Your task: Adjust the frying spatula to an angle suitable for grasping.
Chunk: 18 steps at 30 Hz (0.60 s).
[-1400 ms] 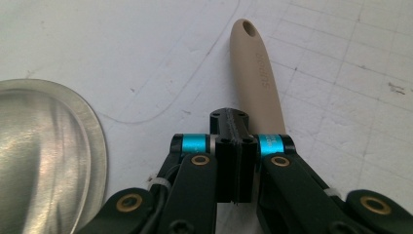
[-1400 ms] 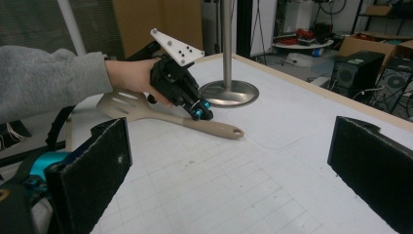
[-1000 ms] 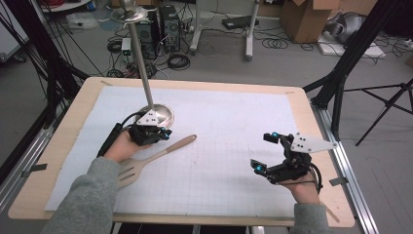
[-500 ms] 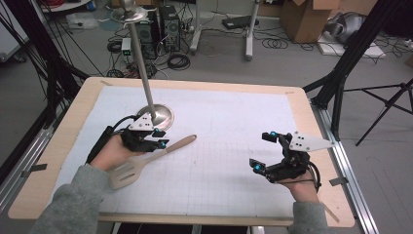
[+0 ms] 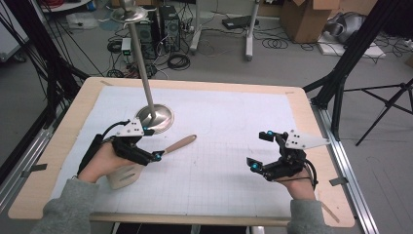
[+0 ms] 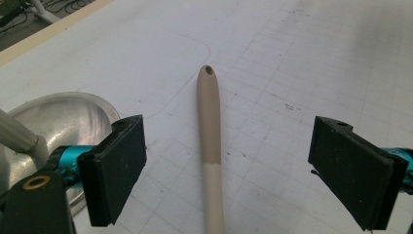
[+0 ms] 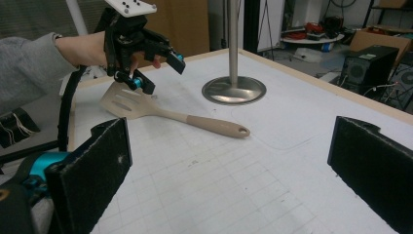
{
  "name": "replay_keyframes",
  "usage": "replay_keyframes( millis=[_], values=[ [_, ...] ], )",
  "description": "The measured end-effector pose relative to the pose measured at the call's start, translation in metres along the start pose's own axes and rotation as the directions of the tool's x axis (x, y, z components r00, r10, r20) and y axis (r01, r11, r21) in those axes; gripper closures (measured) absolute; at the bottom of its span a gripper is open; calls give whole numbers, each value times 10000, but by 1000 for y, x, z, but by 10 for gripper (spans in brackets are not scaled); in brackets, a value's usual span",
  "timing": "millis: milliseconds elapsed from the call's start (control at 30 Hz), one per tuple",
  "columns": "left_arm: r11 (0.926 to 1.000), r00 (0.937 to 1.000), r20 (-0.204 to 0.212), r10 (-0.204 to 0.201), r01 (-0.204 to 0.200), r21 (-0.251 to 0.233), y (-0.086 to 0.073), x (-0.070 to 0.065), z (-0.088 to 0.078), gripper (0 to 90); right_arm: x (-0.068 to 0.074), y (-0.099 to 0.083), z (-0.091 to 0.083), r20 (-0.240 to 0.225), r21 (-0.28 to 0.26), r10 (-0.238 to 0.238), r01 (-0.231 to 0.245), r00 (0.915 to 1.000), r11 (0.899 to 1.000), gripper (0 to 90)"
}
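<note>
High view: the spatula [image 5: 146, 161] lies flat on the white gridded mat [image 5: 229, 146] at about 8 o'clock from the table's centre, its slotted blade under the left hand [image 5: 100, 161] and its handle end near the round base of the metal stand [image 5: 155, 117], apart from it. The long axis runs from blade at 8 o'clock to handle tip at 2 o'clock. The left gripper [image 5: 151, 146] hangs over the handle with jaws wide and has just been opening; nothing is clamped. Judgement: the spatula has been put down and released, and what remains appears to be clearing the hand away. The right gripper [image 5: 258, 151] sits well apart at 4 o'clock, jaws spread, empty. Left gripper view: the handle [image 6: 210, 136] runs straight up between the two black pads [image 6: 119, 165], touching neither, its hanging hole at the 12 o'clock end; the stand's base [image 6: 63, 117] lies at 9 o'clock. Right gripper view: the whole spatula [image 7: 170, 114] rests on the mat, blade at 10 o'clock beneath the left gripper [image 7: 156, 70], handle tip toward 4 o'clock; this gripper's own jaws stand wide on nothing.
</note>
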<state>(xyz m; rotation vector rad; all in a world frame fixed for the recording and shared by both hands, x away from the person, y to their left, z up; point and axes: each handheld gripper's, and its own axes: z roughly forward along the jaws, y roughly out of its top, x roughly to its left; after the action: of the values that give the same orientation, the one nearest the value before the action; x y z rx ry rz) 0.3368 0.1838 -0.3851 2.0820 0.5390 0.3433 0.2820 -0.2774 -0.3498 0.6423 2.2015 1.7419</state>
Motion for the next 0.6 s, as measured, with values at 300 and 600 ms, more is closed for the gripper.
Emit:
replay_keyframes(
  millis=[300,600],
  values=[
    [9977,9997,226,-2,17,-678,-2,-4,-15,142,-3,2,0,-75,-245,78,-80,9999,9997,12],
    [9993,9999,-126,-113,109,-349,-14,3,-18,142,-2,2,1,-54,-191,100,-101,9999,9998,12]
  ],
)
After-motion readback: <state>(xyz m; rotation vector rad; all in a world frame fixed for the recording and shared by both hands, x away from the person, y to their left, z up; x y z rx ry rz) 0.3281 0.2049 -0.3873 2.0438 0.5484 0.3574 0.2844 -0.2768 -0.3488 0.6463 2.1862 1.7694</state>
